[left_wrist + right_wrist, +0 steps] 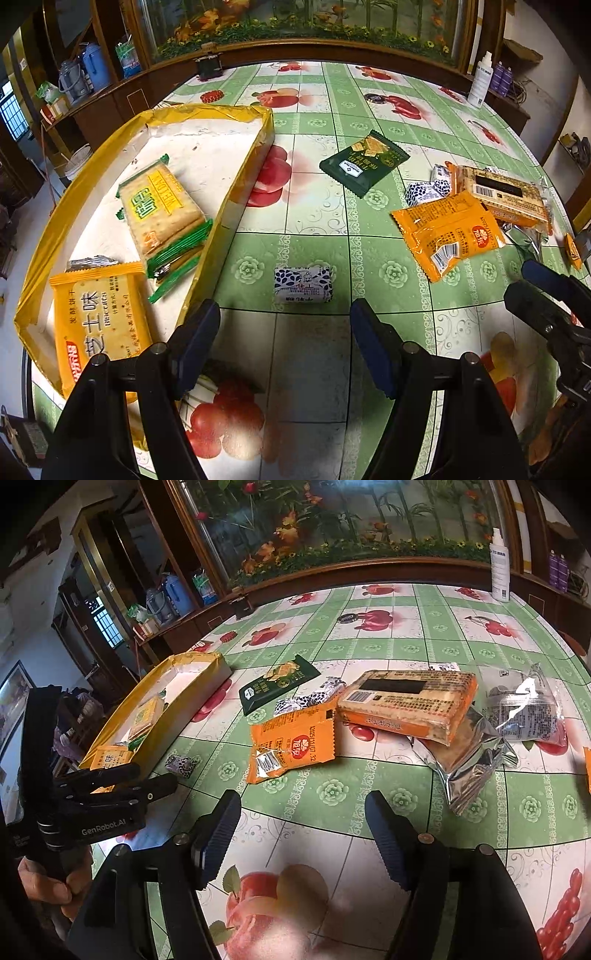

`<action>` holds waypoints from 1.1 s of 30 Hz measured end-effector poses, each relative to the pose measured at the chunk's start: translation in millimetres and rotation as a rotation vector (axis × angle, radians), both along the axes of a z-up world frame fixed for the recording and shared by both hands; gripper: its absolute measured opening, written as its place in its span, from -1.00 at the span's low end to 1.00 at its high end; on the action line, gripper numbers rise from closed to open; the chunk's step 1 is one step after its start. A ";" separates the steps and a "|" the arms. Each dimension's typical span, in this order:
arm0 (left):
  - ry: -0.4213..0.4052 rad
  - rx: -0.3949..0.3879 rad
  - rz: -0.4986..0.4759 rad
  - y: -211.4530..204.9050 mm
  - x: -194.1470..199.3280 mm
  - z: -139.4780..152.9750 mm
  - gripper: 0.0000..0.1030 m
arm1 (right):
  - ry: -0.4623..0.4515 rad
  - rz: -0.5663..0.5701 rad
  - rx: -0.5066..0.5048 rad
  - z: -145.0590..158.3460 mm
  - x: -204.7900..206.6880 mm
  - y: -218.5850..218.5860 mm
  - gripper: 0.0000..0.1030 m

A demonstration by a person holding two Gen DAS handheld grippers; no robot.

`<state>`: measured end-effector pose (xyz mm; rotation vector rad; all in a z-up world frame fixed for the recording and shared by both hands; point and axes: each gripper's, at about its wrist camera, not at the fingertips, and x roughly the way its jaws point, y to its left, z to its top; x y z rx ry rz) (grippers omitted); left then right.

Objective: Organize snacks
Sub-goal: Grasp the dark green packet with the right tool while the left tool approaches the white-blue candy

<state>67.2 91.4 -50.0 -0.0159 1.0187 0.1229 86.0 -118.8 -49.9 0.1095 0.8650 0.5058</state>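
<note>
Both the left gripper (284, 314) and the right gripper (303, 808) are held wide and empty above the tablecloth (314, 369); a small blue-patterned packet (303, 284) lies just beyond the left one.

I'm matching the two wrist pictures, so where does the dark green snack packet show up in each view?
Left wrist view: the dark green snack packet lies right of centre in the upper half, on the tablecloth, just right of the yellow tray.
Right wrist view: the same packet lies left of centre, just right of the tray's far end.
Shared landmark: the small orange packet, nearer the camera and to the right of it in both views.
</note>
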 end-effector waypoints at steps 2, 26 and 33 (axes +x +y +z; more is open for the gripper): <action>0.009 -0.015 0.000 0.9 4.2 -3.4 0.41 | -0.009 0.019 -0.006 2.8 2.9 6.3 0.39; -0.017 -0.003 -0.102 -4.3 15.0 -9.5 0.44 | 0.113 0.016 -0.093 -16.5 146.9 124.5 0.45; -0.037 0.012 -0.145 -8.2 6.9 -9.7 0.43 | -0.021 0.082 -0.293 -18.5 140.0 139.7 -0.37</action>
